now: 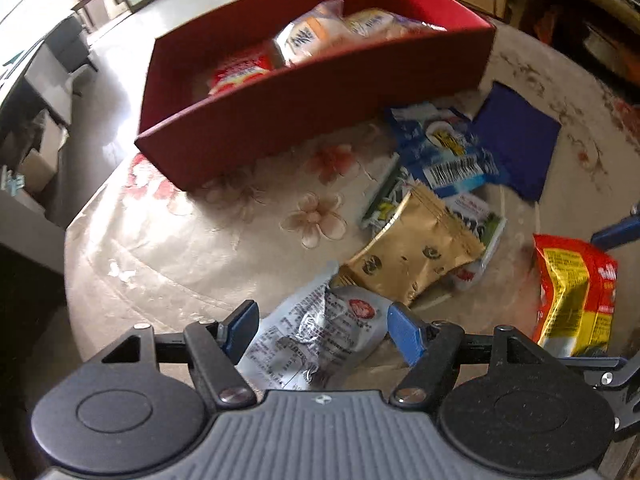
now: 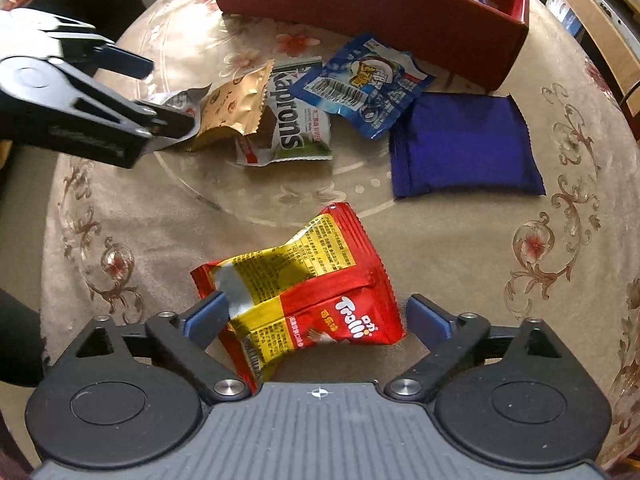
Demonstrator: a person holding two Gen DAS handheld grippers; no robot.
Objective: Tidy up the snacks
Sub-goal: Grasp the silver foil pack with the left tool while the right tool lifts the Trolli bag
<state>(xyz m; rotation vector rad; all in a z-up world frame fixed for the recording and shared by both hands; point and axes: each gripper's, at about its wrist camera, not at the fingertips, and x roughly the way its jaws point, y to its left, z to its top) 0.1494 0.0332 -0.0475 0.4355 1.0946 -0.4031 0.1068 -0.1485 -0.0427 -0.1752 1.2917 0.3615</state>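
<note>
Red box (image 1: 320, 112) holds 3 packets; 6 packets lie outside.

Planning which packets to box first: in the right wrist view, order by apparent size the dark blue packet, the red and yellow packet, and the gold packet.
1. Red and yellow packet, though nearest the camera, so unsure against the next.
2. Dark blue packet.
3. Gold packet, clearly smallest.

surface: floral-cloth table (image 2: 460, 240) | on it: red box (image 1: 304, 108), blue packets (image 2: 464, 148), Trolli pack (image 2: 320, 292)
</note>
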